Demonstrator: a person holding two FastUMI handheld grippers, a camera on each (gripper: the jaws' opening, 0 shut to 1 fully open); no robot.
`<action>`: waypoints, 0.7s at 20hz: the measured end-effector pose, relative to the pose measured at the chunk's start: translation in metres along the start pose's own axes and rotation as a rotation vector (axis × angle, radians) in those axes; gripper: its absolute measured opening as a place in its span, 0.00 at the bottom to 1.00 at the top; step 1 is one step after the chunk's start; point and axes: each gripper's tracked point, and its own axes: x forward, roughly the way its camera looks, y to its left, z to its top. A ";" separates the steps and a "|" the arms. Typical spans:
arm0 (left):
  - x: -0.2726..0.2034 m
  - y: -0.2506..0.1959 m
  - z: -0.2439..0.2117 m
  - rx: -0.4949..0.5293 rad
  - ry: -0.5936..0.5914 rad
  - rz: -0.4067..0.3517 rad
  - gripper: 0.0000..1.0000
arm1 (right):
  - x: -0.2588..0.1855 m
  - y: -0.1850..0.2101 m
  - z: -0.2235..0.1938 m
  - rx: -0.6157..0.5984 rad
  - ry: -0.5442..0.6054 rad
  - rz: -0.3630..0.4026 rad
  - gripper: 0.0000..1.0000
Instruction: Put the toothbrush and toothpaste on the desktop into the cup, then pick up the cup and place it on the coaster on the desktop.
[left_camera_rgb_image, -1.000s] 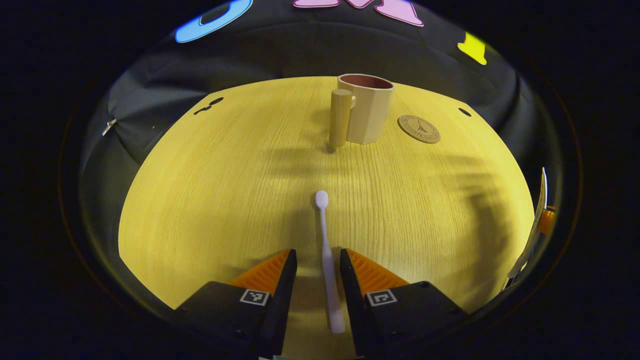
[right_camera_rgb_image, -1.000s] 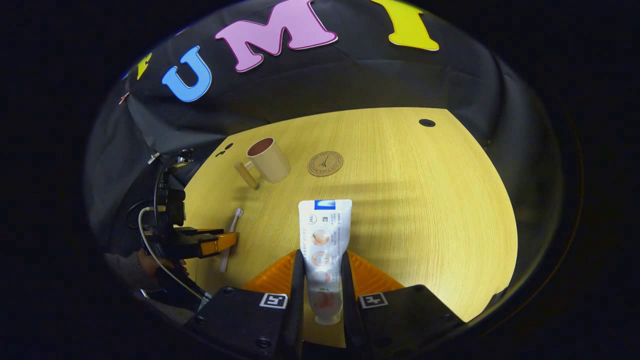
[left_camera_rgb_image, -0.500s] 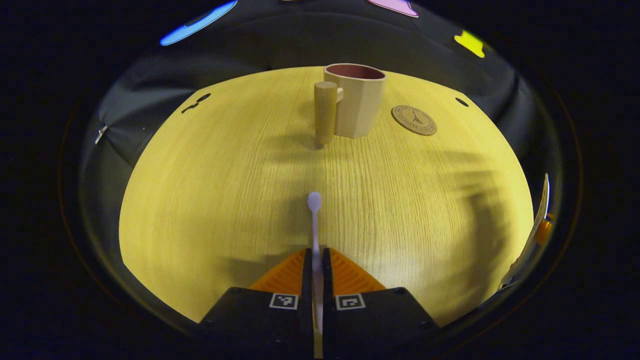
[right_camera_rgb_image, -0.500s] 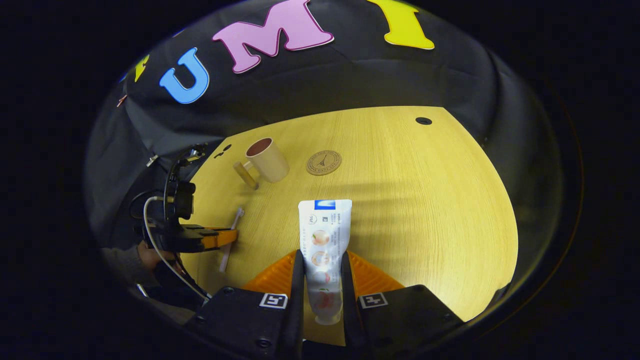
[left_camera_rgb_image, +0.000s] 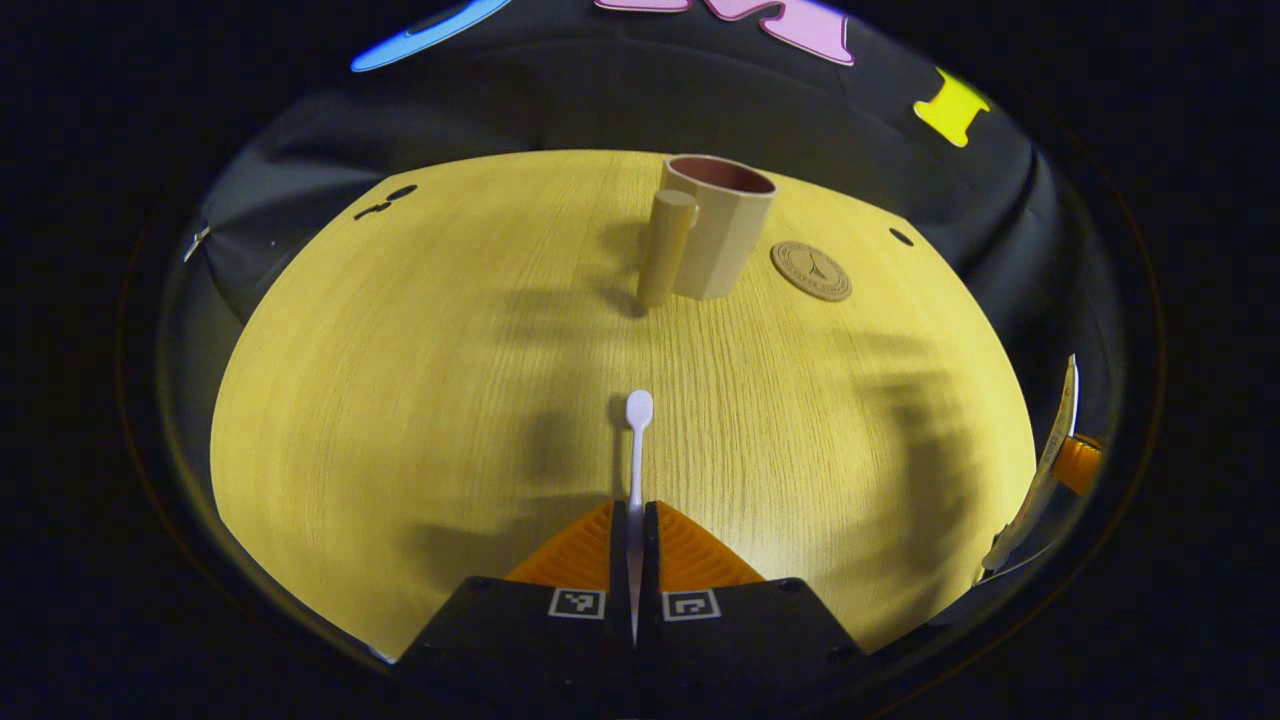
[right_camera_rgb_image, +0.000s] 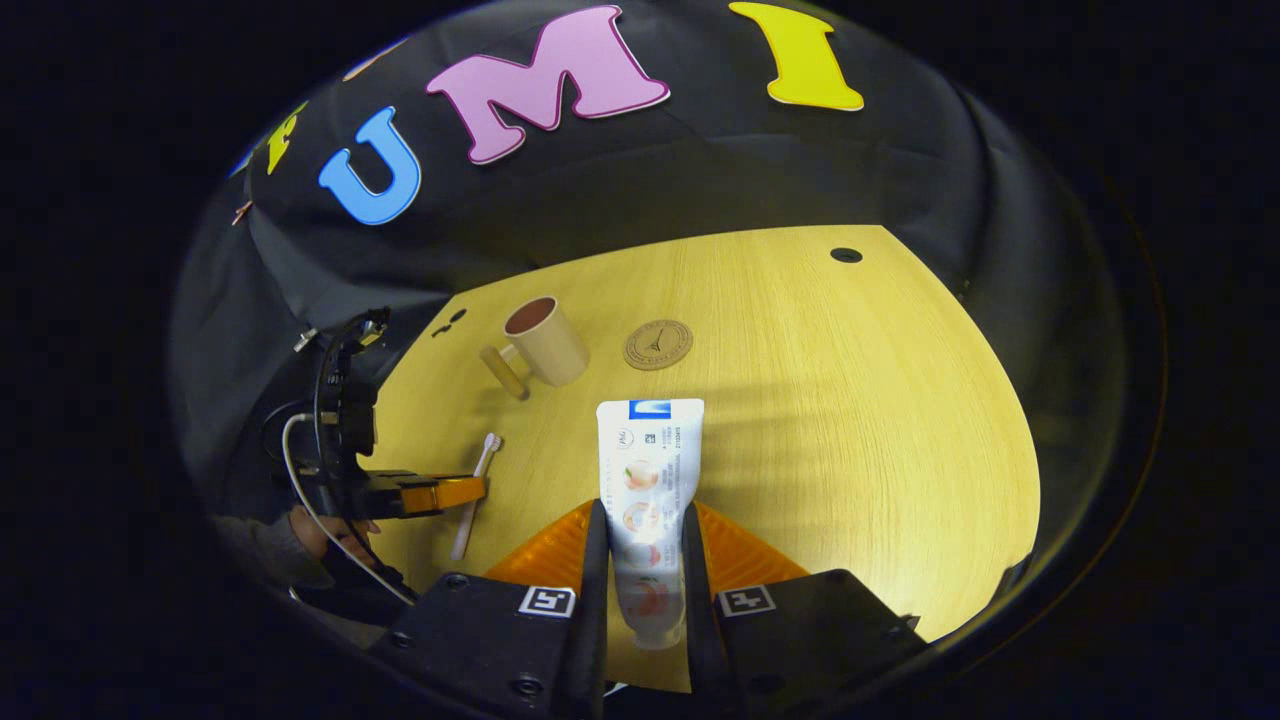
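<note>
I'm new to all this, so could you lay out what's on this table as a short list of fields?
left gripper: shut on the toothbrush
right gripper: shut on the toothpaste, cap toward the camera
cup: upright on the desktop, nothing visible inside
coaster: bare, beside the cup, apart from it

Before you lies a pale yellow wood-grain tabletop (left_camera_rgb_image: 420, 400) with a curved front edge and small dark holes near its far corners. Toward the back you have a beige faceted cup with a thick cylindrical handle (left_camera_rgb_image: 715, 240) standing upright on the wood, and just beside it a round brown coaster with a printed emblem (left_camera_rgb_image: 811, 270) lying flat.
</note>
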 end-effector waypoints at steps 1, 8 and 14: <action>-0.008 -0.001 0.005 -0.003 -0.025 -0.021 0.07 | -0.005 0.002 0.005 0.009 -0.020 0.013 0.37; -0.088 -0.009 0.058 0.003 -0.234 -0.151 0.06 | -0.002 0.042 0.085 0.010 -0.211 0.082 0.37; -0.135 -0.004 0.073 0.003 -0.336 -0.213 0.06 | 0.046 0.095 0.169 0.024 -0.378 0.138 0.36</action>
